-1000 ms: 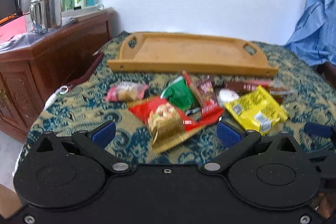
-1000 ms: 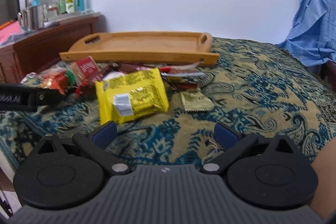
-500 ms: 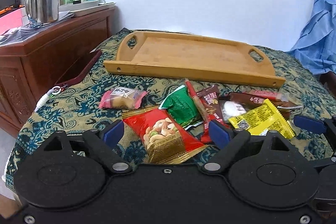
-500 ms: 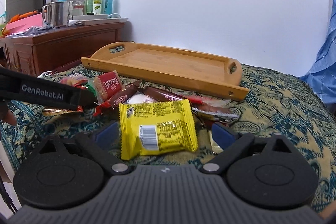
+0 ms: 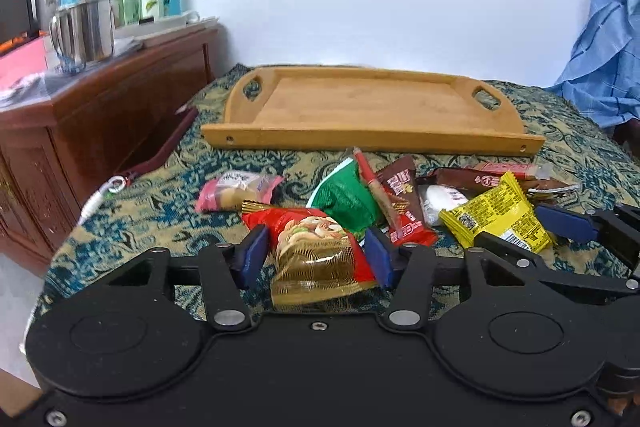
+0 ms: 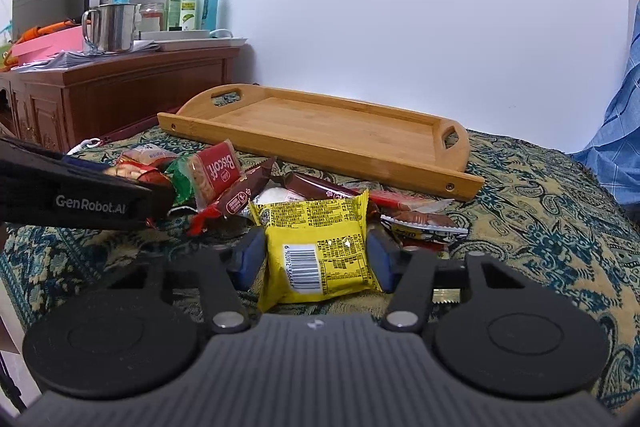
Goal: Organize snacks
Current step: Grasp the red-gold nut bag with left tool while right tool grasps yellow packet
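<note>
bamboo-coloured and bare, the wooden tray (image 5: 372, 107) sits at the far side of the patterned bedspread (image 6: 540, 211) with nothing in it, so by my reading the sorting has barely begun: every snack lies loose in a heap just in front of the tray's near wall. the left gripper (image 5: 314, 255) has its blue pads closed in against the sides of the red and gold nut packet (image 5: 316, 251), which looks puffy, glossy and crinkled. the right gripper (image 6: 314, 259) likewise pinches the yellow packet (image 6: 320, 251), a plump pillow pack showing its barcode side. between and behind them lie a green packet (image 5: 344, 199), a pink-wrapped cake (image 5: 236, 185), a red biscoff pack (image 6: 216, 167) and several brown bars (image 6: 244, 199), overlapping one another. all of these remain to be moved.
</note>
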`<state>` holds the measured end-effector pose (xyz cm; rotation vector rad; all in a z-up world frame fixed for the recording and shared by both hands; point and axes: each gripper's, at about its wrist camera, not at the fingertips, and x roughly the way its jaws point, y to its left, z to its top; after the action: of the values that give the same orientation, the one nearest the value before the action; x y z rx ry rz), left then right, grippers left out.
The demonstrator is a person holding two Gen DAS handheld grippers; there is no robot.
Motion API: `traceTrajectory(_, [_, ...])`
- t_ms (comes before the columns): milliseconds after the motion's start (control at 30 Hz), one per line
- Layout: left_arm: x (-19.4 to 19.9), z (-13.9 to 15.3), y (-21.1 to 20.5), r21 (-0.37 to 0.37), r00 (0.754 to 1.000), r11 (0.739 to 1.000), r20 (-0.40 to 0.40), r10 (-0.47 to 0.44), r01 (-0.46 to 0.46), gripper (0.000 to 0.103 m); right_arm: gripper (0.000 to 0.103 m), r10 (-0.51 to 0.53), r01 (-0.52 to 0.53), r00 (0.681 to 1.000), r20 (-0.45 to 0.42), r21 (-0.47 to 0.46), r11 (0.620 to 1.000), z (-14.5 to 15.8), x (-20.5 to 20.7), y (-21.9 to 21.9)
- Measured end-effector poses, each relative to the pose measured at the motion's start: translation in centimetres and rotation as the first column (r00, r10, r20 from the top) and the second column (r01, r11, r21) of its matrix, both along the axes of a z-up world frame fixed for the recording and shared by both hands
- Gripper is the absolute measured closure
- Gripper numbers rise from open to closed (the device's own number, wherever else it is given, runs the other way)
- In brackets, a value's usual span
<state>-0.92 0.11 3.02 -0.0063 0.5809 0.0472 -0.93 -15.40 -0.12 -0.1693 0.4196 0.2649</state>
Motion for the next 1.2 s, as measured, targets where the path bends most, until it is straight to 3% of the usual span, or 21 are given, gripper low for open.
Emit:
traceTrajectory(233, [-1.2, 1.0, -0.1, -0.02, 1.0, 1.0, 0.018, -0.014, 0.014, 0.058, 0.048, -0.015, 0.014, 0.999, 0.028, 0.035, 0.999, 0.9, -1.3, -0.6])
traceTrajectory(367, [-1.9, 0.5, 0.0, -0.049, 1.0, 0.999, -0.011, -0.021, 0.021, 0.057, 0.048, -0.039, 0.038, 0.999, 0.031, 0.053, 0.998, 1.5, -1.7, -1.3])
traceTrajectory(533, [-2.7, -0.7, -0.2, -0.019, 0.998, 1.0, -0.063, -0.02, 0.019, 0.053, 0.047, -0.061, 0.061, 0.998, 0.003, 0.051, 0.997, 1.3, -2.0, -1.9])
traceTrajectory(667, [-3.1, -1.0, -0.1, -0.01, 0.998, 1.0, -0.065, 0.003, -0.003, 0.043, 0.045, -0.061, 0.061, 0.998, -0.005, 0.04, 0.997, 0.9, -2.3, -1.8])
traceTrajectory(733, [-3.2, -1.0, 0.1, -0.012, 0.998, 0.999, -0.05, 0.029, -0.03, 0.034, 0.043, -0.063, 0.062, 0.998, 0.002, 0.025, 0.998, 0.8, -2.4, -1.6])
traceTrajectory(767, [-3.1, -1.0, 0.2, -0.011, 0.998, 0.999, -0.039, 0.046, -0.046, 0.022, 0.042, -0.066, 0.066, 0.998, 0.005, 0.018, 0.998, 0.8, -2.4, -1.5])
traceTrajectory(800, [-3.2, -1.1, 0.2, -0.005, 0.998, 0.998, -0.019, 0.065, -0.065, 0.018, 0.041, -0.068, 0.068, 0.998, 0.006, 0.013, 0.998, 0.7, -2.4, -1.4])
traceTrajectory(900, [-2.7, -1.5, 0.2, 0.01, 0.996, 0.996, -0.031, 0.084, -0.084, 0.018, 0.029, -0.081, 0.081, 0.997, 0.001, 0.015, 0.997, 0.6, -2.2, -1.3])
traceTrajectory(1033, [-2.3, -1.9, 0.8, -0.067, 0.993, 0.993, -0.074, 0.089, -0.094, 0.026, 0.023, -0.08, 0.08, 0.997, 0.002, 0.01, 0.997, 0.4, -2.0, -1.1])
traceTrajectory(1100, [-2.5, -1.8, 1.1, -0.106, 0.994, 0.989, -0.063, 0.093, -0.099, 0.038, 0.016, -0.075, 0.075, 0.997, 0.013, 0.006, 0.997, 0.5, -1.9, -1.0])
traceTrajectory(1200, [-2.4, -1.3, 1.0, -0.094, 0.996, 0.992, -0.04, 0.085, -0.089, 0.048, 0.013, -0.067, 0.066, 0.998, 0.019, 0.009, 0.998, 0.6, -1.7, -0.8])
